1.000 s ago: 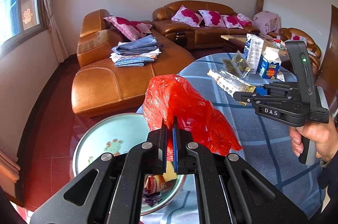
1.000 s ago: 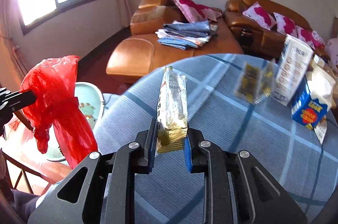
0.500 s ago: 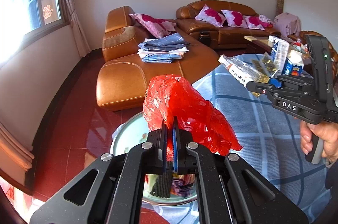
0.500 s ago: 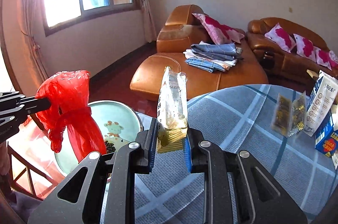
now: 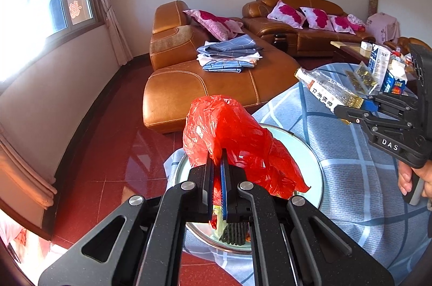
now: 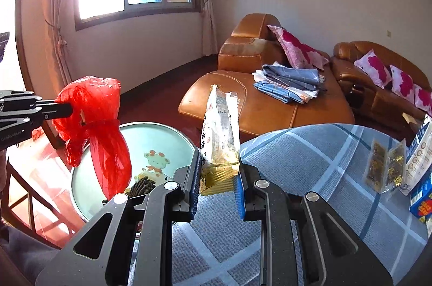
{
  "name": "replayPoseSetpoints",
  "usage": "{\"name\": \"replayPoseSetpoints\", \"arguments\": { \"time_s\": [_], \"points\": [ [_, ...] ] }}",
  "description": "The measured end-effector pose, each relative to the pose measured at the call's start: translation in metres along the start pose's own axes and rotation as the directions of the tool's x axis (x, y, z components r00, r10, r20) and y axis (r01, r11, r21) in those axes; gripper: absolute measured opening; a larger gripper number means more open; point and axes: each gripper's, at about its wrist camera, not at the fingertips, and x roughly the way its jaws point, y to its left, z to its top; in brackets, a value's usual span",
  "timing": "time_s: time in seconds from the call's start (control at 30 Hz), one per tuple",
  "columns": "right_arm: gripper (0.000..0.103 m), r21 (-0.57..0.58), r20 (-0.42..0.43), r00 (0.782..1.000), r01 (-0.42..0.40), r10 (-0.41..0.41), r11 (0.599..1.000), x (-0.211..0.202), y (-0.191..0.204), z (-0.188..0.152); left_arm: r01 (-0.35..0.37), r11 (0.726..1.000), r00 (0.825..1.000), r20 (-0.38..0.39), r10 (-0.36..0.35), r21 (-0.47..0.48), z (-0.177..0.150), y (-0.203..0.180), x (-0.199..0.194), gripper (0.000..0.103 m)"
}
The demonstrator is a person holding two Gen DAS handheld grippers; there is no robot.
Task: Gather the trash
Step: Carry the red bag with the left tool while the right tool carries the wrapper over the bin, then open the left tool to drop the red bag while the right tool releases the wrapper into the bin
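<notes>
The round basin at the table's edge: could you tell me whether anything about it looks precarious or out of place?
Yes. The basin sits on the plaid tablecloth with part of its rim out past the table's edge, over the red floor. It already holds scraps, so it could tip. Otherwise nothing looks spilled or damaged.

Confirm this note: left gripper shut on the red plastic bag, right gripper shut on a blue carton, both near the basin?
Not quite. The right gripper is shut on a clear and gold wrapper, not a blue carton, as the right wrist view shows. The left gripper, red plastic bag and basin are as noted.
</notes>
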Motion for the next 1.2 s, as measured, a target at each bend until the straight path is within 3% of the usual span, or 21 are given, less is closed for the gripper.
{"name": "replayPoseSetpoints", "arguments": {
  "time_s": [0.37,0.73,1.2],
  "points": [
    [0.022,-0.122,-0.009,1.0,-0.007,0.006,0.993,0.01,0.028,-0.004,-0.018,0.999,0.999,-0.035,0.019,0.028,-0.009,0.001,0.008,0.003],
    [0.022,-0.164,-0.007,1.0,-0.022,0.021,0.986,0.009,0.04,-0.006,-0.054,0.997,0.997,-0.059,0.056,0.049,-0.01,-0.002,0.016,0.003],
    [0.022,-0.194,-0.017,0.999,-0.05,0.048,0.98,0.012,0.043,-0.008,-0.042,0.998,0.996,-0.075,0.046,0.046,-0.013,-0.003,0.022,0.004]
  ]
}}
